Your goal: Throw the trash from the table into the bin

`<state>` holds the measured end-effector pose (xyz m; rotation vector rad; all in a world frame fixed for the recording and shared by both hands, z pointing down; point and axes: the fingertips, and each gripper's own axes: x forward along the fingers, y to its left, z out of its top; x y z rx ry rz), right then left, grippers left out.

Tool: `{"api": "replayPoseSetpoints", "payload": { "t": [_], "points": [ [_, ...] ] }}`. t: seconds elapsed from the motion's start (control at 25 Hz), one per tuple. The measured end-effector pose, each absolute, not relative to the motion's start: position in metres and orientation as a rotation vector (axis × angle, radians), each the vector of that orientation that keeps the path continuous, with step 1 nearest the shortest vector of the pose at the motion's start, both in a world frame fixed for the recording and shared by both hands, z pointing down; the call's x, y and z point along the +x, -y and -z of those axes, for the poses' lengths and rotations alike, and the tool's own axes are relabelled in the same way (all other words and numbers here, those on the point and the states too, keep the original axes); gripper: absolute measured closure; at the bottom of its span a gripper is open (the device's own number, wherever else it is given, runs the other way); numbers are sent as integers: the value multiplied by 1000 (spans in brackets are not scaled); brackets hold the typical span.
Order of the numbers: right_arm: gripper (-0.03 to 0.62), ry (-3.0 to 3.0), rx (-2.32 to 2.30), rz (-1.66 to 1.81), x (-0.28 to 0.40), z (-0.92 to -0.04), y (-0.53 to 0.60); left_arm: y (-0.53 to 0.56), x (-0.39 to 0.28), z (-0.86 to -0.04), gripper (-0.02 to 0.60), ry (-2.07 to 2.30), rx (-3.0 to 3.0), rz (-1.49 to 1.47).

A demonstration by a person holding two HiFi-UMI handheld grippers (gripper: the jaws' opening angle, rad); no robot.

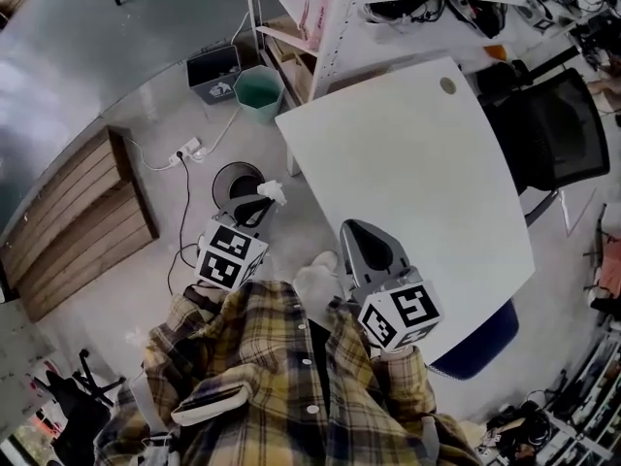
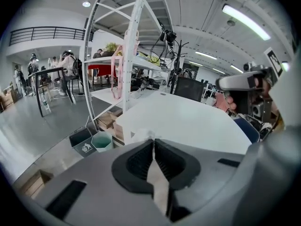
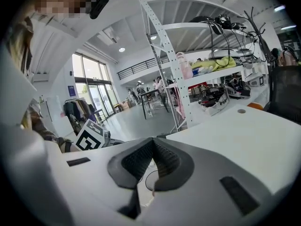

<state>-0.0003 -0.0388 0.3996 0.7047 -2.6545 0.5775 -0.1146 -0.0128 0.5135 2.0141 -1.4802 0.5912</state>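
Observation:
In the head view my left gripper (image 1: pixel 264 200) is shut on a crumpled white piece of paper (image 1: pixel 273 190), beside the left edge of the white table (image 1: pixel 417 163). It hangs over a round dark bin (image 1: pixel 230 177) on the floor. In the left gripper view the paper (image 2: pixel 142 135) pokes out past the closed tips of the left gripper (image 2: pixel 153 141). My right gripper (image 1: pixel 352 227) hovers at the table's near edge, jaws shut with nothing in them. The right gripper (image 3: pixel 153 141) shows its tips touching in its own view.
A green bin (image 1: pixel 258 90) and a dark box bin (image 1: pixel 213 71) stand by the white shelf rack (image 1: pixel 325 27). A wooden panel (image 1: pixel 78 221) lies left. A power strip (image 1: pixel 186 150) and cables cross the floor. A black chair (image 1: pixel 553 129) stands at the table's right.

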Motion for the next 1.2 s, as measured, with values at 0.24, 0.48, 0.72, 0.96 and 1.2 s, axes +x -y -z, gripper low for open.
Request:
{"api": "replayPoseSetpoints", "payload": {
  "t": [0.24,0.48,0.72,0.96,1.2],
  "points": [
    [595,2627,686,-612,-89,-411,23,-2,-198,-518,557,1463,2002,-600],
    [595,2597,672,-625,-165,-427,17,-12,-261,-535,558,1403,2009,-628],
    [595,2560,704,-633,-208,-442,16,-17,-285,-561,557,1299,2028,-640],
    [595,2507,692,-654,-213,-460,11,-17,-289,-583,557,1276,2004,-621],
    [595,2461,653,-685,-209,-482,16,-7,-290,-611,557,1287,1952,-627]
  ]
}}
